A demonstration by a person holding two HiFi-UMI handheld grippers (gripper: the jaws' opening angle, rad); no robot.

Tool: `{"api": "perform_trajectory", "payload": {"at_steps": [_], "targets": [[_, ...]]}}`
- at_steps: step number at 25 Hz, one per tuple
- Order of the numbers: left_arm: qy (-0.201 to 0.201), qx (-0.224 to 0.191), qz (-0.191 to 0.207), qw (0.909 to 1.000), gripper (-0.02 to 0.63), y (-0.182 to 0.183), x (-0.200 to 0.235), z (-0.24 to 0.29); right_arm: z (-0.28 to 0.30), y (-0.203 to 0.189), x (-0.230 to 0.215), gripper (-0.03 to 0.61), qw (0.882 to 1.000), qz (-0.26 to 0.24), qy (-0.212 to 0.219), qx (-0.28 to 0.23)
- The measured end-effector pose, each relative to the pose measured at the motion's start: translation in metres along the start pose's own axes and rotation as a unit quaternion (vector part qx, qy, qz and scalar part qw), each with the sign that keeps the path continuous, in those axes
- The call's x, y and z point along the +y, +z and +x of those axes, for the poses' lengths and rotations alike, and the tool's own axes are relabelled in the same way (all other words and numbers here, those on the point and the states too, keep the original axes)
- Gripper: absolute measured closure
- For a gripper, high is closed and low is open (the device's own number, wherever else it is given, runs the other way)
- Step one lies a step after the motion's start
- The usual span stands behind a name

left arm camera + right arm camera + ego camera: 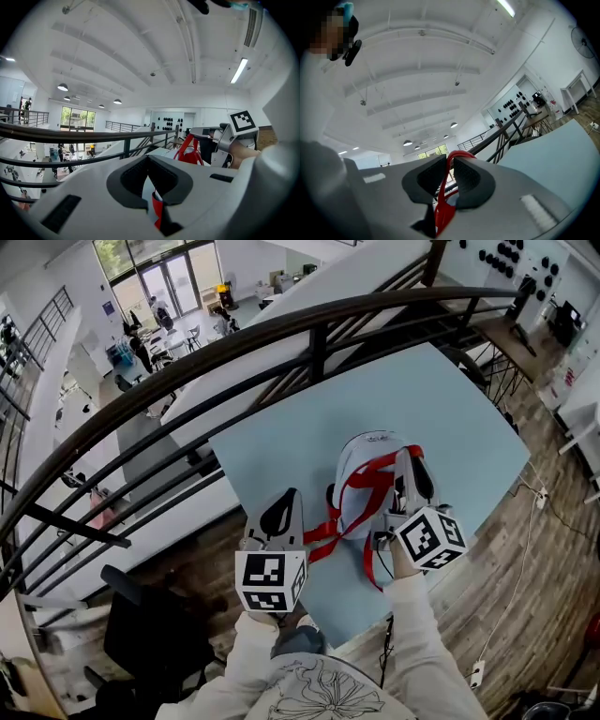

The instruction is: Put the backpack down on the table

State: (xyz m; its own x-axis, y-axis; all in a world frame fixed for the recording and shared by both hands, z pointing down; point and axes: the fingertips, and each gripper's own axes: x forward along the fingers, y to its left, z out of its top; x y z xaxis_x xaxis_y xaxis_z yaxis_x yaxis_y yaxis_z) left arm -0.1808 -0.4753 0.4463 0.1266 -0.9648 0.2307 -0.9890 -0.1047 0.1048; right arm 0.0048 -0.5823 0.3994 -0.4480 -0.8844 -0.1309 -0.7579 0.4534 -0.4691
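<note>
A pale blue backpack (366, 474) with red straps (370, 486) is upright over the near half of the light blue table (281, 451); I cannot tell whether its base rests on the top. My left gripper (285, 501) is at the pack's left, shut on a red strap (157, 206) that runs between its pads. My right gripper (410, 463) is against the pack's right side, shut on a red strap loop (449, 171) that arches over its fingertips. In the left gripper view the backpack (190, 152) and the right gripper's marker cube (243, 121) show ahead on the right.
A black curved railing (309, 329) runs just past the table's far edge, with a drop to a lower floor behind it. Wooden floor with a white cable (525, 549) lies to the right. A black chair (141, 624) stands at the lower left.
</note>
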Motion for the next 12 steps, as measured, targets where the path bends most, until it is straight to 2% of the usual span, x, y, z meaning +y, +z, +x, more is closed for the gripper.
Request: {"api": "perform_trajectory", "payload": {"at_steps": [8, 12], "targets": [[-0.018, 0.006, 0.001, 0.9998, 0.607, -0.007, -0.022, 0.015, -0.018, 0.005, -0.028, 0.517, 1.0, 0.013, -0.016, -0.014], [-0.026, 0.009, 0.002, 0.9996, 0.607, -0.008, -0.031, 0.015, -0.03, 0.005, -0.024, 0.515, 1.0, 0.012, -0.015, -0.017]]}}
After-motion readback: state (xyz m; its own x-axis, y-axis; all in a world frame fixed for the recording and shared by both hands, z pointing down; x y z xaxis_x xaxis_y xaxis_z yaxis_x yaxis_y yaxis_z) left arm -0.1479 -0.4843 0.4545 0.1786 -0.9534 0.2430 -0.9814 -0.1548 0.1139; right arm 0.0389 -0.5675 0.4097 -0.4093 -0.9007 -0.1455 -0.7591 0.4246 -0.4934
